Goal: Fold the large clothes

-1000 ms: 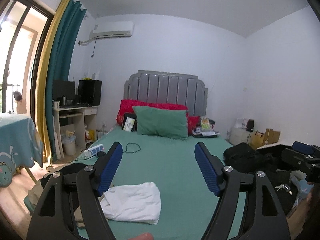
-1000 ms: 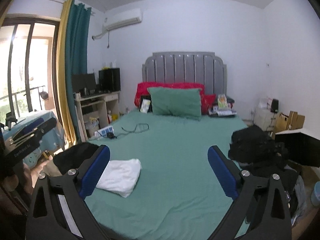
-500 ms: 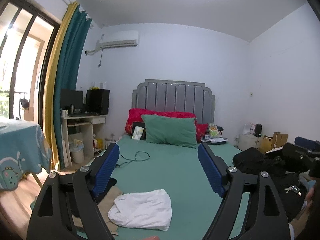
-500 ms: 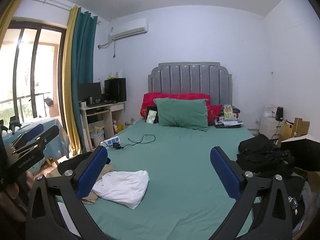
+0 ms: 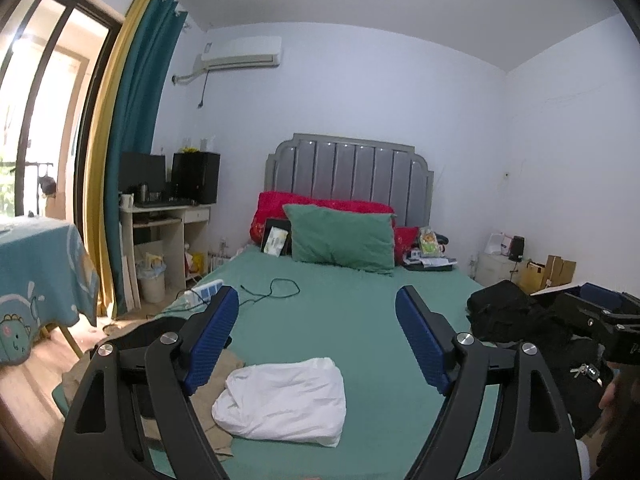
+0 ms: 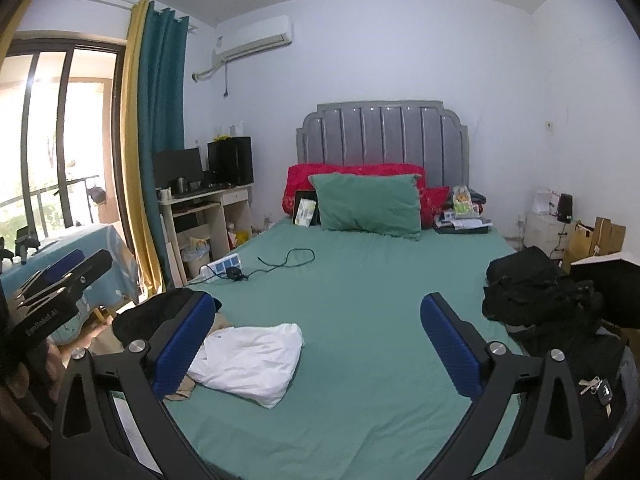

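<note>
White garment [image 5: 282, 398] lies crumpled on green bed [image 5: 352, 320], both tongs gaping.

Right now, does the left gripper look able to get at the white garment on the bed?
Probably yes. The left gripper is open and empty, and the white garment lies uncovered just ahead and below it on the green bed.

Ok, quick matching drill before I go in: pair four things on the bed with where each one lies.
Things:
1. crumpled white garment
2. green pillow
3. black cable
4. black clothes heap

Places:
A. at the bed's right edge
B. against the red pillows at the grey headboard
C. near the foot, left of centre
D. mid-bed on the left, running to a white power strip

Pairs: 1-C, 2-B, 3-D, 4-A
</note>
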`<action>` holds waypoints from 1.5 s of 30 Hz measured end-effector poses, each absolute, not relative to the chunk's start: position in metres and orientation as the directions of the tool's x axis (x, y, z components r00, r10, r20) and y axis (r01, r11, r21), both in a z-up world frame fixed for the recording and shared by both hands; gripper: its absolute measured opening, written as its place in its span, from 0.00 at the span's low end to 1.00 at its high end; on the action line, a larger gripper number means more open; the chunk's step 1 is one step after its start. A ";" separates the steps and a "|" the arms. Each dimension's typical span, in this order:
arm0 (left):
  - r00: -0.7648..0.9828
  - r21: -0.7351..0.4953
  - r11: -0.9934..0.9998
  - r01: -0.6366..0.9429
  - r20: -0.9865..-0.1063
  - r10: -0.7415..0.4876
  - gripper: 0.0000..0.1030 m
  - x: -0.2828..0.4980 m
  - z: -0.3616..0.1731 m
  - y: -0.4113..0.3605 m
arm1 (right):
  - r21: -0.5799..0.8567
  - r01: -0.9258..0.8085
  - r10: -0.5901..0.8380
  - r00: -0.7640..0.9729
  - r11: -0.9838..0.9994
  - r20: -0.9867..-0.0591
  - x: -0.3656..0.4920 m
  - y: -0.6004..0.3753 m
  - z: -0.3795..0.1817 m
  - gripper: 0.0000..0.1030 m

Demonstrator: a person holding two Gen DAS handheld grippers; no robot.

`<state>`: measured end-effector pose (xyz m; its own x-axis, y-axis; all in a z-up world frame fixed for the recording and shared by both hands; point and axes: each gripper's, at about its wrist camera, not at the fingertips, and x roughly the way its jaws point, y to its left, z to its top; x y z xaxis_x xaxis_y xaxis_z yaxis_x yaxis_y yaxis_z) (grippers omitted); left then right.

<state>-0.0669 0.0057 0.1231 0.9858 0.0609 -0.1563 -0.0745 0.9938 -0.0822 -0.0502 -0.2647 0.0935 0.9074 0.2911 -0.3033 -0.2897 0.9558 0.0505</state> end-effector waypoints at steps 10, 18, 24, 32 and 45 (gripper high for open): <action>0.983 -0.097 0.993 -0.069 -0.176 0.052 0.81 -0.066 0.122 0.005 | 0.055 -0.281 0.283 0.902 0.958 -0.325 -0.043 -0.267 0.090 0.98; 0.983 -0.103 0.993 -0.066 -0.179 0.047 0.81 -0.066 0.123 0.005 | 0.058 -0.277 0.281 0.903 0.959 -0.325 -0.043 -0.268 0.091 0.98; 0.983 -0.104 0.993 -0.064 -0.181 0.044 0.81 -0.063 0.124 0.005 | 0.055 -0.273 0.276 0.906 0.960 -0.321 -0.043 -0.269 0.090 0.98; 0.983 -0.103 0.993 -0.064 -0.181 0.045 0.81 -0.064 0.124 0.005 | 0.053 -0.274 0.276 0.903 0.960 -0.330 -0.041 -0.270 0.089 0.98; 0.983 -0.112 0.993 -0.043 -0.184 0.022 0.81 -0.062 0.117 -0.003 | 0.061 -0.270 0.273 0.893 0.961 -0.358 -0.038 -0.274 0.084 0.98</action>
<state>-0.0622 -0.0025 0.1166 0.9827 0.0221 -0.1841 -0.0433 0.9927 -0.1122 -0.0380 -0.2743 0.0837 0.8930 0.2734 -0.3576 -0.2699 0.9610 0.0607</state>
